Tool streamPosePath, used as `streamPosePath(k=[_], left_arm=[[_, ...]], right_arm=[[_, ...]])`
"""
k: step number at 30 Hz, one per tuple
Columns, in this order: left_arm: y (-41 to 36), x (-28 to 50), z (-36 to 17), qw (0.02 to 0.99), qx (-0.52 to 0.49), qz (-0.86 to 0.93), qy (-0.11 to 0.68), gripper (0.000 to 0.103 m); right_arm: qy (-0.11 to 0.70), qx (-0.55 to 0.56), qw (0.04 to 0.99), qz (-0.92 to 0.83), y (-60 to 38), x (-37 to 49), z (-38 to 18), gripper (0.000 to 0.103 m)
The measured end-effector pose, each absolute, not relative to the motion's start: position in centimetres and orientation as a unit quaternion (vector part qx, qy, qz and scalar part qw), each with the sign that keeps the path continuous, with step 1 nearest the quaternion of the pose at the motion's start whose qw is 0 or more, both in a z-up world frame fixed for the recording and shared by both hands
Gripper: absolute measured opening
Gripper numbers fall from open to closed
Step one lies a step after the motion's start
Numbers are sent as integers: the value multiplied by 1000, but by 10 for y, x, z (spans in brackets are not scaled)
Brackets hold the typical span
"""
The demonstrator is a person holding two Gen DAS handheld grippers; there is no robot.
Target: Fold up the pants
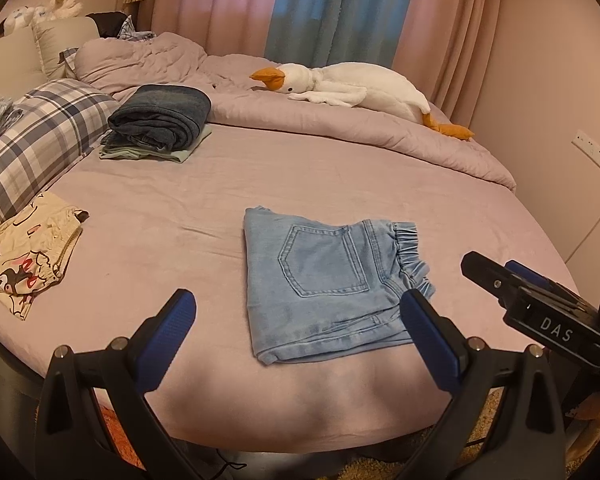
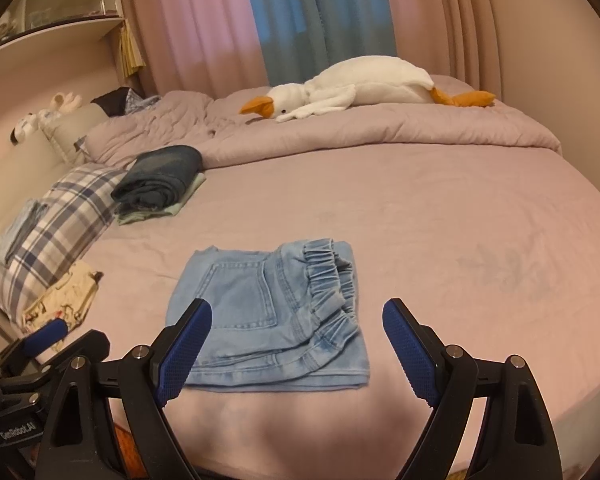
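Note:
Light blue denim pants (image 1: pixel 324 280) lie folded into a small flat square on the pink bed sheet (image 1: pixel 180 216), back pocket up, elastic waistband at the right. My left gripper (image 1: pixel 300 304) hovers open above the bed's near edge, its fingers either side of the fold and apart from it. My right gripper (image 2: pixel 298 320) also stands open over the pants (image 2: pixel 268 316), nothing between its blue pads. The right gripper shows at the right edge of the left wrist view (image 1: pixel 500 276); the left one shows at lower left of the right wrist view (image 2: pixel 48 332).
A stack of folded dark jeans (image 1: pixel 160 120) on a pale green garment sits at back left beside a plaid pillow (image 1: pixel 36 136). A cream printed garment (image 1: pixel 24 264) lies at the left. A plush goose (image 1: pixel 352 84) rests on the bunched quilt (image 1: pixel 340 128) in front of curtains.

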State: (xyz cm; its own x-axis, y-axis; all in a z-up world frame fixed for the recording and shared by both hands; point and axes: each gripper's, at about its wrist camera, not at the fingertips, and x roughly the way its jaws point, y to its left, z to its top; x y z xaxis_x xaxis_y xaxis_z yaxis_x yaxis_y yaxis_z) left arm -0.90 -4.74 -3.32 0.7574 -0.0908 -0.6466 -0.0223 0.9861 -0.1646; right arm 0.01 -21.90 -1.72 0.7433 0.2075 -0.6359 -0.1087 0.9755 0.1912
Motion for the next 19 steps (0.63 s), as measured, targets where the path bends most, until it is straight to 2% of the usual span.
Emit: streamPosePath(k=[19], left_arm=[[-44, -8, -32, 934, -81, -16, 347, 102]], right_arm=[[352, 68, 930, 82, -216, 1, -18, 87]])
